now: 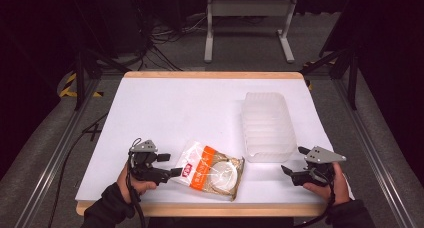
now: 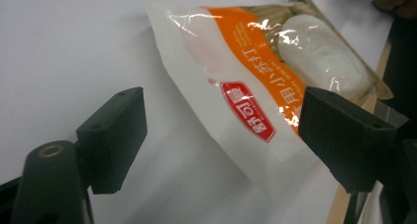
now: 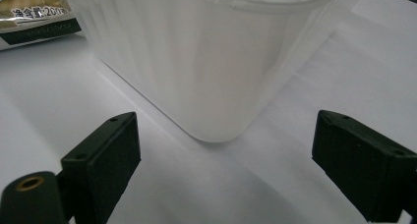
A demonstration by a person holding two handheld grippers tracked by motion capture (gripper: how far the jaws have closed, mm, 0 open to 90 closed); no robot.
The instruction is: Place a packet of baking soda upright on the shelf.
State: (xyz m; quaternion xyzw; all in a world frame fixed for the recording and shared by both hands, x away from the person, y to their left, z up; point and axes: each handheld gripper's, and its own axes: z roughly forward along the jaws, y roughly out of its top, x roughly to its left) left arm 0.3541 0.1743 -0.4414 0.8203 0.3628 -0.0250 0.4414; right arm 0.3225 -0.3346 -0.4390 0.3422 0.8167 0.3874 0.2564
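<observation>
Left gripper (image 1: 169, 164): jaws spread wide, holding nothing. In the left gripper view (image 2: 216, 135) the near white end of the snack packet (image 2: 255, 86) lies between the two black jaws; whether the right jaw touches the film cannot be told.

Right gripper (image 1: 295, 163): jaws spread wide, empty. In the right gripper view (image 3: 221, 160) they frame the rounded near corner of the plastic container (image 3: 196, 62) without touching it.

Snack packet (image 1: 212, 170): orange, white and clear film, a red label and a pale round piece inside; flat on the table, near the front edge, just left of the container's near end.

Plastic container (image 1: 267, 125): translucent, ribbed, rectangular, upright and open-topped, on the right half of the table, its long side running away from the person.

Table (image 1: 165, 108): white top with a wooden edge strip. Bare white surface covers the far half and the left side. The right hand (image 1: 335, 180) sits at the front right corner.

Room: dark grey floor (image 1: 250, 58), cables (image 1: 160, 43) at the back left, a white stand frame (image 1: 247, 10) beyond the far edge, metal rails along both sides.
</observation>
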